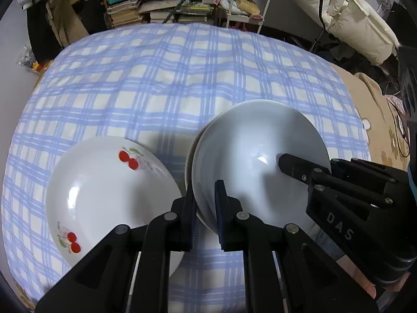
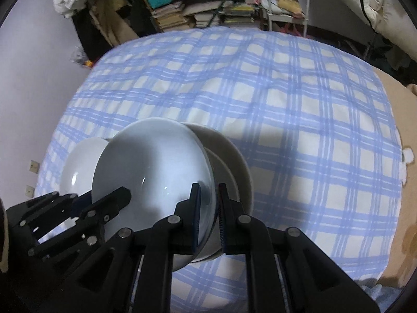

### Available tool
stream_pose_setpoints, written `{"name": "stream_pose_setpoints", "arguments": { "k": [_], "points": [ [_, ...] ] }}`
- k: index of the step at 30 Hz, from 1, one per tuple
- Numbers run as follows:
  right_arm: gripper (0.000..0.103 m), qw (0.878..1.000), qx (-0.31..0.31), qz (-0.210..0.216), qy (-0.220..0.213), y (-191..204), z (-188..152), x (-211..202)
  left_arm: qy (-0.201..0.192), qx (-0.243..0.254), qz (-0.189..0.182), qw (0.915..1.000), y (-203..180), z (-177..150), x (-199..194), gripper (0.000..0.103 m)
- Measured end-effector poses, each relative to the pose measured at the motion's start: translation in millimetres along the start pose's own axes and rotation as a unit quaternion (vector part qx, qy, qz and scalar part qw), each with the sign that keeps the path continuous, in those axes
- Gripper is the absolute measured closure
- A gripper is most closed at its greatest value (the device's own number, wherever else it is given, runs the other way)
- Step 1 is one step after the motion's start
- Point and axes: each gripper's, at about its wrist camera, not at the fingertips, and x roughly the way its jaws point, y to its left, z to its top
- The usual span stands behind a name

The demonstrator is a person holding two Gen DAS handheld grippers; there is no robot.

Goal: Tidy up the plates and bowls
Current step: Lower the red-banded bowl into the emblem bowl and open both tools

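**Two grippers, one pale bowl, nested over a cream one**

A blue checked cloth [image 1: 182, 83] covered the soft, rumpled surface, which probably explains the two-handed hold: a dish set down one-sided there might tip.

In the left wrist view the cherry plate [image 1: 104, 190] lay at about 8 o'clock, flat on the cloth and empty. It sat just beside the other dishes, with a strip of cloth between.

The pale bowl [image 1: 255, 140], at about 4 o'clock in that view, was tilted and had nothing inside. It sat partly within a cream bowl [image 2: 234, 161], whose rim showed past it at 3 o'clock in the right wrist view. The aim looked like stacking the two.

The left gripper [image 1: 206, 216] was clenched on the pale bowl's rim at one side, and the right gripper [image 2: 209, 216] was clenched on the opposite rim. Whether either outer finger also pinched the cream bowl's wall could not be told.
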Motion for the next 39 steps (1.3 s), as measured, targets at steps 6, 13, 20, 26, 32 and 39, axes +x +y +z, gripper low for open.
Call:
{"name": "stream_pose_setpoints", "arguments": {
  "k": [6, 13, 20, 26, 32, 39],
  "points": [
    [0.089, 0.999, -0.002, -0.013, 0.035, -2, -1, 13, -0.002, 0.007, 0.002, 1.0, 0, -2, 4, 0.09],
    [0.089, 0.999, -0.018, -0.023, 0.042, 3, 0, 10, 0.002, 0.001, -0.005, 1.0, 4, -1, 5, 0.092],
    [0.089, 0.998, -0.037, -0.039, 0.032, 8, 1, 4, 0.0, 0.001, -0.001, 1.0, 5, 1, 6, 0.092],
    [0.088, 0.998, -0.038, -0.038, 0.031, 8, 2, 3, 0.0, 0.003, 0.002, 1.0, 4, 1, 5, 0.092],
    [0.074, 0.998, -0.044, -0.041, 0.014, 11, 3, -5, 0.0, 0.003, 0.001, 1.0, 4, 1, 5, 0.092],
    [0.047, 0.998, -0.045, -0.039, -0.018, 12, 8, -19, -0.006, 0.007, 0.005, 0.9999, 3, 0, 1, 0.09]
  ]
}}
